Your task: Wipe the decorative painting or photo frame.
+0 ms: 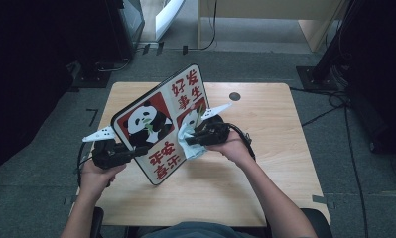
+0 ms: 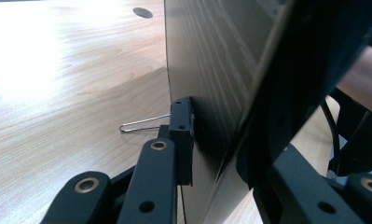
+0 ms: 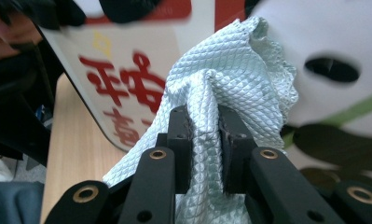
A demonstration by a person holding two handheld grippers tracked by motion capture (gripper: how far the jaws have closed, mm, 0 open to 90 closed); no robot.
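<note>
A flat board [image 1: 158, 124] printed with pandas and red characters stands tilted on edge over the table. My left gripper [image 1: 136, 151] is shut on the board's lower left edge; in the left gripper view the board [image 2: 207, 70] is edge-on between the jaws. My right gripper [image 1: 198, 135] is shut on a pale blue-green cloth [image 1: 191, 144] and holds it against the printed face. In the right gripper view the cloth [image 3: 230, 79] bunches up between the pads [image 3: 181, 140], in front of the panda print [image 3: 333, 70].
The wooden table [image 1: 265, 163] has a round cable hole [image 1: 234, 96] near its far edge. A small metal wire clip [image 2: 141, 125] lies on the tabletop behind the board. Grey floor, cables and furniture legs surround the table.
</note>
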